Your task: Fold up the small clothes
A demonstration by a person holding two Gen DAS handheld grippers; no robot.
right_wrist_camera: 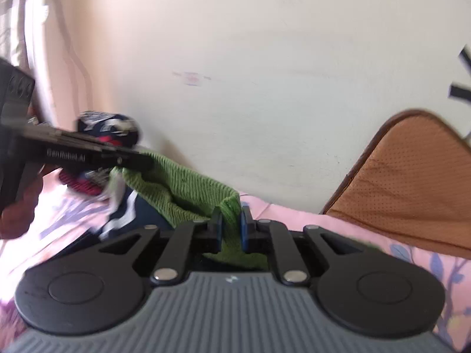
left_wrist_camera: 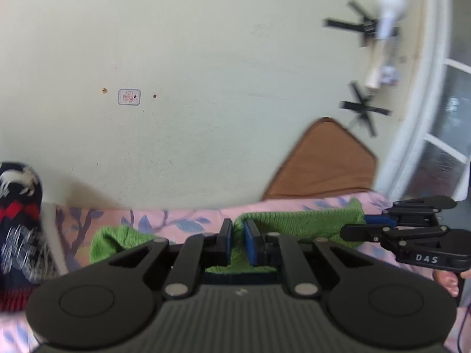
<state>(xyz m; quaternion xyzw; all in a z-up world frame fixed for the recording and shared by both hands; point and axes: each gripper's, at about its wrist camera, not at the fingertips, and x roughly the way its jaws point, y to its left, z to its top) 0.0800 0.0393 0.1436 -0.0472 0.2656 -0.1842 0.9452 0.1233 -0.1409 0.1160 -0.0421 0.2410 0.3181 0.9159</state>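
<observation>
My left hand-held gripper (left_wrist_camera: 238,239) pinches a fold of the green knit garment (left_wrist_camera: 297,220) between its blue pads (left_wrist_camera: 251,242), and my right hand-held gripper (right_wrist_camera: 231,229) does the same at the garment's other end, its pads pressed onto a bunched corner of the knit. The garment hangs stretched between the two, just above the bed (left_wrist_camera: 188,220), near the bed's far edge by the wall.

It looks like a chunky ribbed knit: soft, light and limp, sagging between the two holds rather than keeping a line. I judge it will stretch and droop if pulled, and thick yarn should grip well against the pads, so slipping seems unlikely. The best holds are probably the corners or hems, where the knit is doubled and firmer.

Under it lies the bedsheet, pink with blue leaf and branch prints, smooth and thin. A dark navy piece with white stripes (right_wrist_camera: 126,214) lies crumpled on it below the green knit. Further off, at the bed's far left, sits a navy patterned knit with red and white motifs (left_wrist_camera: 17,206), rolled into a lump. At the far right, a brown perforated cushion (right_wrist_camera: 412,182) leans against the pale wall (left_wrist_camera: 206,58).
</observation>
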